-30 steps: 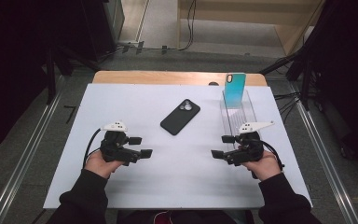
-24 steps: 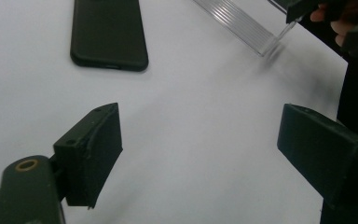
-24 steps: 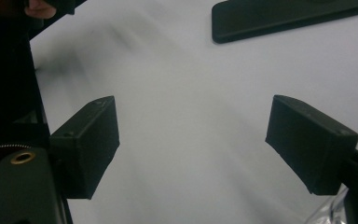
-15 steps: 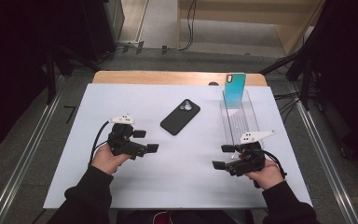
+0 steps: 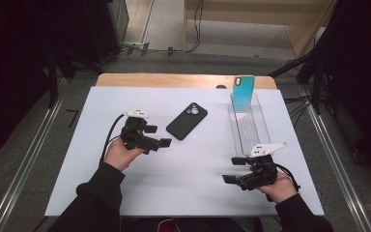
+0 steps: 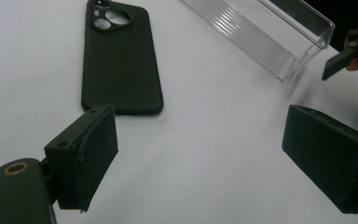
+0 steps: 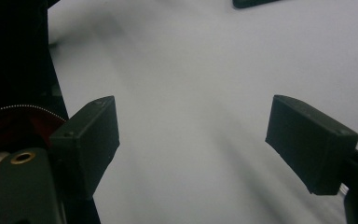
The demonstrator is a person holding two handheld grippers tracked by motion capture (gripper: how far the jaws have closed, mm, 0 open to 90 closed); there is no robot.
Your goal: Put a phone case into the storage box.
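A black phone (image 5: 187, 120) lies camera side up in the middle of the white table top (image 5: 198, 193). My left gripper (image 5: 158, 136) is just left of it, open, with nothing between the jaws; they have just been opening wider. In the left gripper view the phone (image 6: 121, 60) lies just beyond the left jaw of this gripper (image 6: 200, 154). A teal phone (image 5: 243, 93) stands upright at the far end of a clear plastic rack (image 5: 249, 123). My right gripper (image 5: 233, 170) hovers open and empty near the rack's near end, pointing left; its own view (image 7: 193, 144) looks at bare table.
The rack's near end (image 6: 261, 28) and a jaw of the right gripper (image 6: 349, 51) appear at the right of the left gripper view. A wooden strip (image 5: 183, 80) runs along the table's far edge. Metal rails flank the table.
The left hand has moved forward and right, toward the black phone, with its jaws a little wider. The right hand has drawn back toward the table's near edge.
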